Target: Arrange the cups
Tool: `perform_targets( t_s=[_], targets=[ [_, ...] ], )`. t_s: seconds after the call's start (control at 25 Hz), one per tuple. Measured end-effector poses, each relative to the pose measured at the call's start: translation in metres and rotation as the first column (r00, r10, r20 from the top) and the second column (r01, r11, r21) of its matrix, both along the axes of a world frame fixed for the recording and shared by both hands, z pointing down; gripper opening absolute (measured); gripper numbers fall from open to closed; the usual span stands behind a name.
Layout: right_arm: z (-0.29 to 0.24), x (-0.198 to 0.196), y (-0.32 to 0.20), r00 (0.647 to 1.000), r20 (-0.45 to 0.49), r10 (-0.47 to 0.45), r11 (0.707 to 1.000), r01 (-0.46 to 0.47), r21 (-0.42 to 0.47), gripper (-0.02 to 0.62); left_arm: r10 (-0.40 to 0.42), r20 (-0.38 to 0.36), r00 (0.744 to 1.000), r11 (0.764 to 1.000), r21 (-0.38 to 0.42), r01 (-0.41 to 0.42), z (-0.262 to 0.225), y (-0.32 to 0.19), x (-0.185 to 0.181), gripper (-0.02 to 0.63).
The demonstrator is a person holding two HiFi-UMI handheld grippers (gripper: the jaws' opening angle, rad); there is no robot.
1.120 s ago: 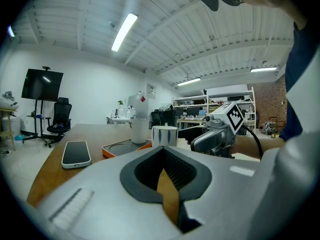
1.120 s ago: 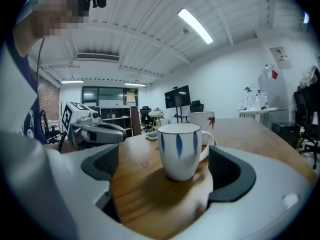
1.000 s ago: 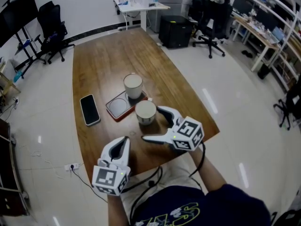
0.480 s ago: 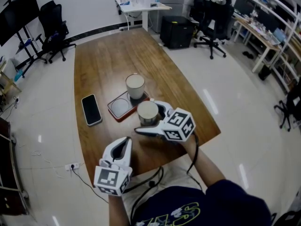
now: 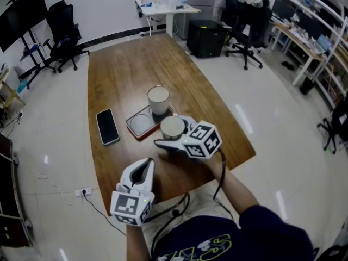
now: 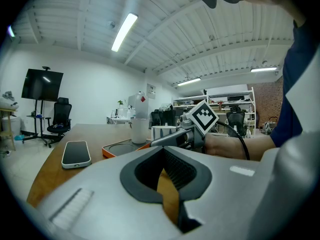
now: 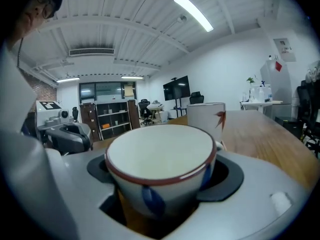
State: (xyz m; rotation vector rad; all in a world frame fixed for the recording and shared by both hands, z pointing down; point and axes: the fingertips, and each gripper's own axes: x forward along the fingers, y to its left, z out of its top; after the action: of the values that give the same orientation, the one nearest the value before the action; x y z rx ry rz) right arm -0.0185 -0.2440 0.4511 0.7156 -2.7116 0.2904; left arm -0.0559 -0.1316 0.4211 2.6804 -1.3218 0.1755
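Note:
Two cream cups stand on the wooden table (image 5: 125,69). The far cup (image 5: 158,99) sits on the right half of an orange tray (image 5: 134,131). The tray's other round recess is bare. The near cup (image 5: 173,127), red-rimmed with blue marks (image 7: 160,169), stands on the table beside the tray. My right gripper (image 5: 170,130) has just been closing, with this cup between its jaws and both pads against its sides. My left gripper (image 5: 145,163) is shut on nothing near the table's front edge, and the right gripper's marker cube shows ahead of it in the left gripper view.
A black phone (image 5: 107,126) lies flat left of the tray. Office chairs (image 5: 64,31), a white desk (image 5: 166,10) and shelving (image 5: 310,37) stand on the floor around the table. The table's front edge runs just ahead of the person.
My right gripper has slid left and forward until its jaws enclose the near cup, and the jaws have narrowed onto it. The left gripper and the far cup have stayed put.

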Motion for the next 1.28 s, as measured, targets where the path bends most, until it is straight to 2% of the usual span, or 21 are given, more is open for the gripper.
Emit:
perform_targets(
  t_s=[0.24, 0.44, 0.52, 0.6, 0.8, 0.96, 1.08, 1.28],
  targets=[
    [-0.011, 0.006, -0.001, 0.998, 0.063, 0.022, 0.998, -0.026, 0.063, 0.417, 0.000, 0.003, 1.000, 1.000, 0.001, 0.000, 0.001, -0.002, 0.000, 0.003],
    [-0.017, -0.002, 0.002, 0.996, 0.093, 0.016, 0.999, -0.020, 0.050, 0.414, -0.003, 0.002, 1.000, 1.000, -0.005, 0.003, 0.000, -0.001, 0.003, 0.003],
    [-0.018, -0.011, 0.002, 0.995, 0.104, 0.007, 0.999, -0.012, 0.043, 0.414, -0.030, -0.002, 1.000, 1.000, -0.005, 0.030, -0.001, -0.002, -0.002, 0.003],
    [-0.018, -0.024, 0.003, 0.994, 0.105, -0.013, 0.999, 0.008, 0.050, 0.414, -0.067, 0.005, 0.998, 0.998, 0.001, 0.067, -0.001, -0.002, -0.020, 0.003],
    [-0.040, -0.060, -0.001, 0.993, 0.104, -0.048, 0.995, 0.038, 0.094, 0.414, -0.182, 0.023, 0.983, 0.983, 0.009, 0.182, -0.002, -0.002, -0.092, 0.003],
    [-0.043, -0.096, -0.022, 0.998, 0.060, -0.036, 0.995, 0.031, 0.090, 0.414, -0.204, 0.019, 0.979, 0.979, 0.002, 0.204, 0.000, -0.001, -0.110, 0.003],
    [-0.032, -0.110, -0.039, 0.999, 0.035, 0.014, 0.998, -0.016, 0.066, 0.414, -0.201, 0.019, 0.979, 0.980, 0.001, 0.201, 0.002, 0.000, -0.109, 0.003],
    [-0.027, -0.112, -0.063, 0.991, -0.008, 0.136, 0.987, -0.134, 0.086, 0.415, -0.202, 0.018, 0.979, 0.979, 0.006, 0.202, 0.000, -0.001, -0.110, 0.003]
  ],
)
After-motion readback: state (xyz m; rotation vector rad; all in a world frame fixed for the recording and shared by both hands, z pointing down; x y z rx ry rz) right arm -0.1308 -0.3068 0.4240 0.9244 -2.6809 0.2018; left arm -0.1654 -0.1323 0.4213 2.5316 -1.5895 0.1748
